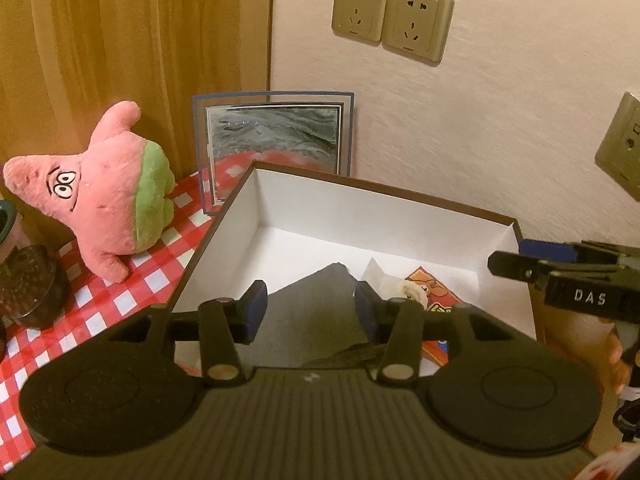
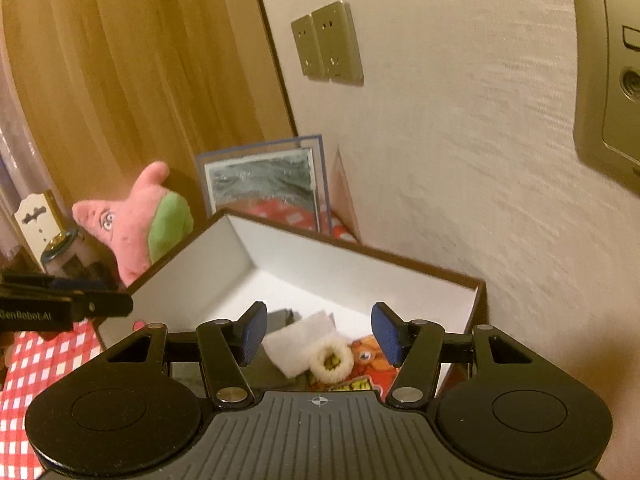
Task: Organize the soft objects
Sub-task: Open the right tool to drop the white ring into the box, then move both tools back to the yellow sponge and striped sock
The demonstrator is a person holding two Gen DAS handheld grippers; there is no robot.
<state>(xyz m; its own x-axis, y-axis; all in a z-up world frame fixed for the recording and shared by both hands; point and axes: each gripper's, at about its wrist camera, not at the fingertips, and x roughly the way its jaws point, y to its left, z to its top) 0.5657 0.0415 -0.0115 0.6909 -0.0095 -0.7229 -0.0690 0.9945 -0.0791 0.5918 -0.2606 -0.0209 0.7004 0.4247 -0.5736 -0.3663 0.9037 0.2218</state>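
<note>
Plush star: a pink star toy (image 1: 100,196) with green shorts and cartoon eyes stands on the red-and-white checked cloth (image 1: 120,304), just left of the box and in front of the wooden panel (image 1: 132,40).
Box: an open box (image 1: 224,232) with dark outer walls and white inside sits on the cloth near the wall.
Box contents: a grey cloth (image 1: 316,312) lies on the left of the floor, a white folded cloth (image 2: 298,346) beside it, a cream fluffy ring (image 2: 331,360) resting against that, and an orange cartoon packet (image 2: 370,360) to the right.
Left claw: the left gripper (image 1: 308,308) hangs over the near edge of the box, above the grey cloth, fingers spread and grasping nothing.
Right claw: the right gripper (image 2: 318,332) hovers over the white cloth and the ring, fingers apart, empty.
Picture frame: a blue-edged frame (image 1: 276,136) leans upright behind the box.
Wall: two sockets (image 1: 392,20) side by side above the box.
Left edge: a dark round jar (image 1: 28,292) on the cloth, near the plush toy.
</note>
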